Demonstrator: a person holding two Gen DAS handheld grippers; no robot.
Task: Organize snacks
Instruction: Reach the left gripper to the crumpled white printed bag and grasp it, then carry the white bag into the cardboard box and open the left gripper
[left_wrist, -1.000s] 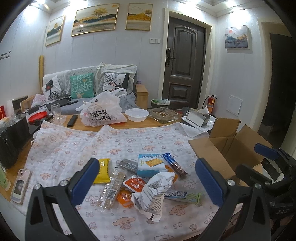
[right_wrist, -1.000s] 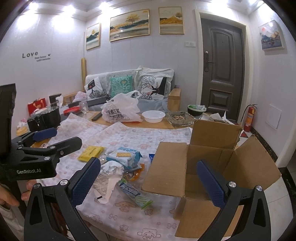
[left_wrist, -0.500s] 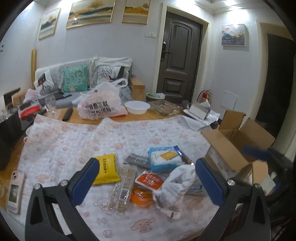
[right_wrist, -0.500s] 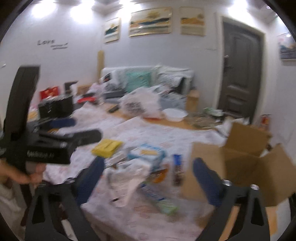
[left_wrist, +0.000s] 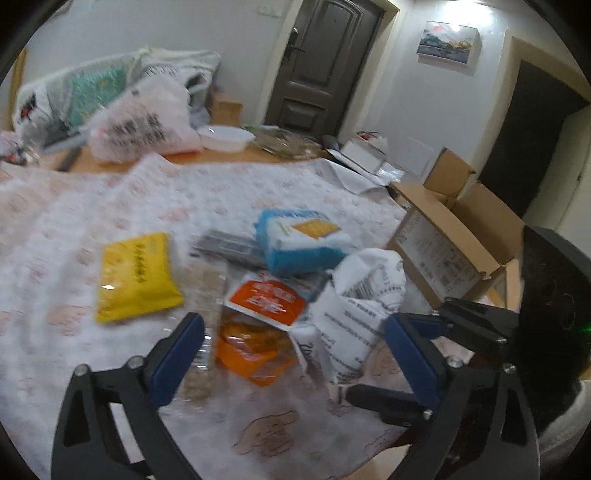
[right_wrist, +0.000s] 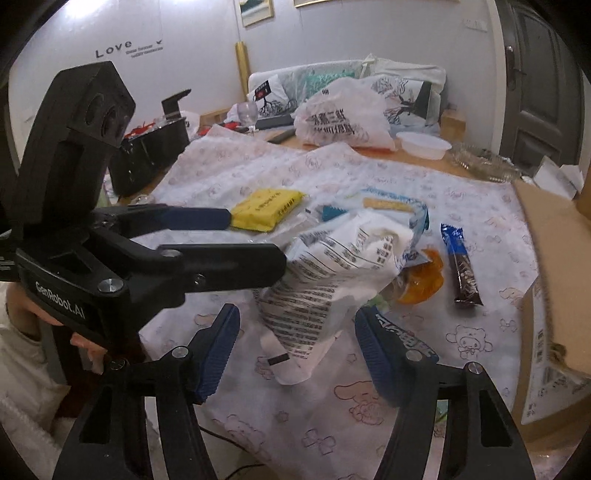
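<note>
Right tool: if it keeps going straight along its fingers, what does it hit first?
Most likely the crumpled white printed bag, which sits between the closing right tool fingers, not yet pinched. Depth is unclear; the orange packet lies behind it.

Glossy yellow plastic packet on matt printed cloth; cardboard box.

One yellow packet — one blue packet — one cardboard box — one white bowl.

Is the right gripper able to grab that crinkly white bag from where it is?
Probably yes. The white bag already sits between the right gripper's closing fingers, with nothing blocking it, though they don't press on it yet.
</note>
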